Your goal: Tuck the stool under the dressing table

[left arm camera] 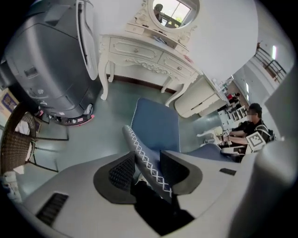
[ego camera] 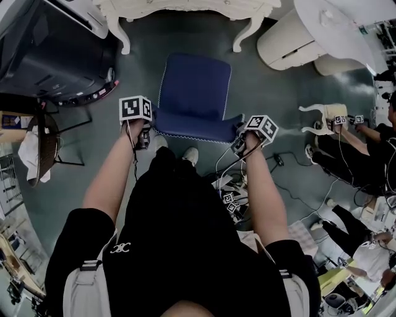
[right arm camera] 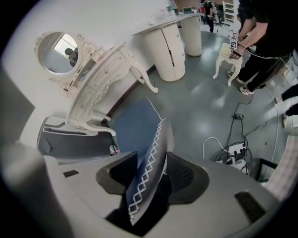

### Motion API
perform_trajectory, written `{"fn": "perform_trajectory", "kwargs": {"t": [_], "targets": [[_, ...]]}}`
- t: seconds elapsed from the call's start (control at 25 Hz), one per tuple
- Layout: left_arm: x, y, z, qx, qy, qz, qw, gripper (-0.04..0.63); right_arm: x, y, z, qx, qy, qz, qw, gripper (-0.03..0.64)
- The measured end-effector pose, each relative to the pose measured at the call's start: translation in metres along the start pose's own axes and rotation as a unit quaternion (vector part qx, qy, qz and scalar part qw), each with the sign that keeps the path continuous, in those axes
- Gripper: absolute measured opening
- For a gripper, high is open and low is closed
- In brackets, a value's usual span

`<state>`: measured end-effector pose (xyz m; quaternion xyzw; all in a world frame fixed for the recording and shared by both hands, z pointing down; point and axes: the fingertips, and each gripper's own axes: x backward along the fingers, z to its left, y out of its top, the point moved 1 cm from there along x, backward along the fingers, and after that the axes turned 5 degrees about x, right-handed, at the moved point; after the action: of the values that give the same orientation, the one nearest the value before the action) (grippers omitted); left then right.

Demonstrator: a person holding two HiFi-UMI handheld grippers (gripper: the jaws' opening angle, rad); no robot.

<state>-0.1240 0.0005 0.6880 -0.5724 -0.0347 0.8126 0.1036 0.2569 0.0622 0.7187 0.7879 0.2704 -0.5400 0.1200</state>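
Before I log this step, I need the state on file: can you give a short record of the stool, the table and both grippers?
stool: blue cushion, on the floor, in front of the table, not under it
table: white, beyond the stool's far edge
left gripper: open, stool's near edge between its jaws, at the left corner
right gripper: open, stool's near edge between its jaws, at the right corner
tucked: not yet

The blue padded stool, square seat with white criss-cross stitching round the edge, sits upright on the grey floor, not tucked in yet. The cream carved dressing table with curvy legs is at its 12 o'clock, close by.
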Motion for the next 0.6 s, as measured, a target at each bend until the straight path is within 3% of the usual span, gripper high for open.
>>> {"fn": "perform_trajectory", "kwargs": {"t": [0.16, 0.4, 0.6], "targets": [[-0.010, 0.005, 0.001, -0.026, -0.014, 0.056, 0.9980, 0.153, -0.015, 0.005, -0.005, 0.030, -0.016, 0.054, 0.998, 0.190], [-0.028, 0.012, 0.013, 0.008, -0.028, 0.107, 0.9938, 0.164, -0.033, 0.005, -0.011, 0.022, -0.027, 0.110, 0.993, 0.189], [-0.051, 0.009, 0.020, 0.040, -0.003, 0.133, 0.9903, 0.181, -0.039, 0.001, -0.012, 0.020, -0.033, 0.133, 0.990, 0.176]]}}
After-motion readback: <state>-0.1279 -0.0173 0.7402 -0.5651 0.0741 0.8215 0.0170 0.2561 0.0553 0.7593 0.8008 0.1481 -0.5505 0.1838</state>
